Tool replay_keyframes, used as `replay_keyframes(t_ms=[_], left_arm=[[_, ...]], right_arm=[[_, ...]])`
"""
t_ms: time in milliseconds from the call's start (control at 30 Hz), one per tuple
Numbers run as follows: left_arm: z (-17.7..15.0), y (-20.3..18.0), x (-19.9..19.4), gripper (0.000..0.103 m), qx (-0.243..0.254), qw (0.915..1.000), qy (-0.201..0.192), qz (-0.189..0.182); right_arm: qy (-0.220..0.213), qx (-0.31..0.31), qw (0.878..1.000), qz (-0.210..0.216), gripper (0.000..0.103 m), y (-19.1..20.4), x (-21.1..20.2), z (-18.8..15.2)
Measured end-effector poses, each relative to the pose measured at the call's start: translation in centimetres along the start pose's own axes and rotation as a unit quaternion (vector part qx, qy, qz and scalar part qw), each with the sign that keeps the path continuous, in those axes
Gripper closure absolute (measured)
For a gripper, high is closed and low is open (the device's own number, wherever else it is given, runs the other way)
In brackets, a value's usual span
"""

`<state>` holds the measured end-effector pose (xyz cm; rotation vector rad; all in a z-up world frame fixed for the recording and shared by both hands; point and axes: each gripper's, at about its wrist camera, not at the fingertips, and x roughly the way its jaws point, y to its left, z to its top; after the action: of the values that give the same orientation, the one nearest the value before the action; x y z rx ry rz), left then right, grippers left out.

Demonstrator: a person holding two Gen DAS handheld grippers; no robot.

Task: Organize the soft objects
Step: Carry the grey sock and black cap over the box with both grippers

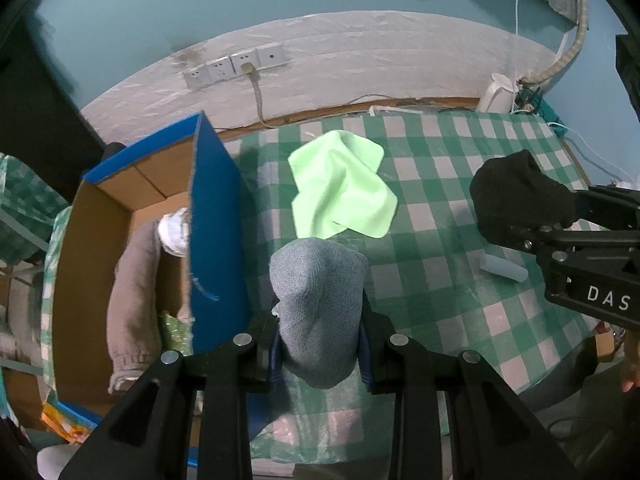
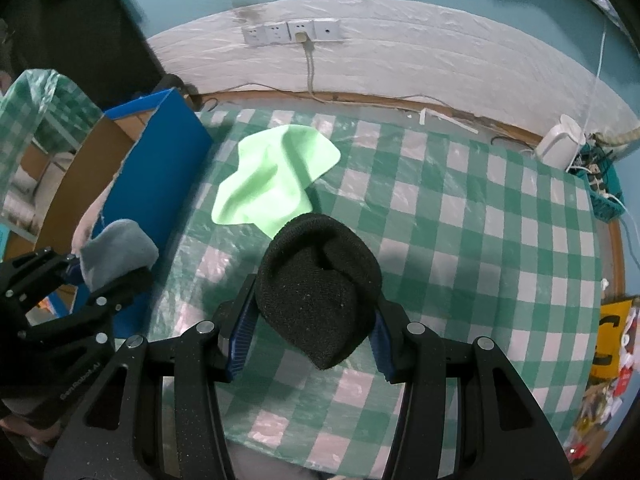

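My left gripper (image 1: 320, 344) is shut on a grey knitted sock (image 1: 318, 312) and holds it above the table's left side, next to the blue cardboard box (image 1: 216, 216). It also shows in the right wrist view (image 2: 116, 256). My right gripper (image 2: 312, 332) is shut on a black knitted sock (image 2: 320, 288) above the checked tablecloth (image 2: 460, 240); it shows at the right of the left wrist view (image 1: 516, 200). A light green cloth (image 1: 340, 188) lies crumpled on the table (image 2: 272, 180) beyond both grippers.
The open box holds a beige garment (image 1: 136, 296) and a white item (image 1: 174, 232). A small white tube (image 1: 504, 268) lies on the cloth. A white kettle (image 2: 558, 140) and cables stand at the back right. Wall sockets (image 2: 292, 32) are behind.
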<state>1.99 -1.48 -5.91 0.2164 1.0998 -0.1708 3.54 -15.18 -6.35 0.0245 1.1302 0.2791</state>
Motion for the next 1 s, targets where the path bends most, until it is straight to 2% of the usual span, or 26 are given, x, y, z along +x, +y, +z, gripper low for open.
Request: replay_keyframes(t_ms=[533,1000], left_arm=[[-1.0,5.0,-2.5,0.073,-0.04,0.9987,-0.026,0.016],[-2.3,9.8,-3.3,0.073,-0.081,0.9955,-0.034,0.036]], right_arm=[[-0.015,-0.043,0.999,0.015,0.053,5.5,-1.0,1.8],[-0.02,-0.084,0.996,0.033,0.053,11.1,-0.7,3.5]])
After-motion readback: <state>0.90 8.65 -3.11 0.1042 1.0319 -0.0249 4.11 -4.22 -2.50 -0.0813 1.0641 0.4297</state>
